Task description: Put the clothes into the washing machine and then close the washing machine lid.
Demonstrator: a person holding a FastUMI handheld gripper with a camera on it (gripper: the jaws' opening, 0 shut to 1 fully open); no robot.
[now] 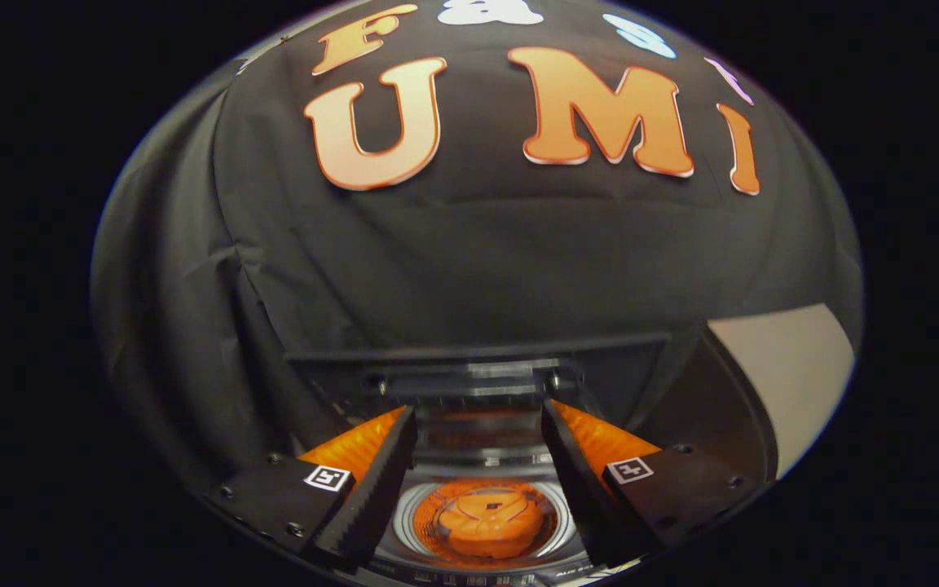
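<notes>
While the claw [478,424] gapes empty, black cloth [478,261] walls the booth — washing machine [486,522] below.

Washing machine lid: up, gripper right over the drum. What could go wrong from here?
1. The gripper is open and holds nothing, fingers spread just short of the raised lid; a forward move could knock it.
2. The drum shows an orange part at its bottom and no clear garment; closing now may skip loading.

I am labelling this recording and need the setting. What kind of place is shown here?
Probably a staged laundry booth, not a real home: a top-loading washing machine with its lid raised, an orange garment in the drum, and a black cloth wall behind. The open gripper holds nothing.
</notes>
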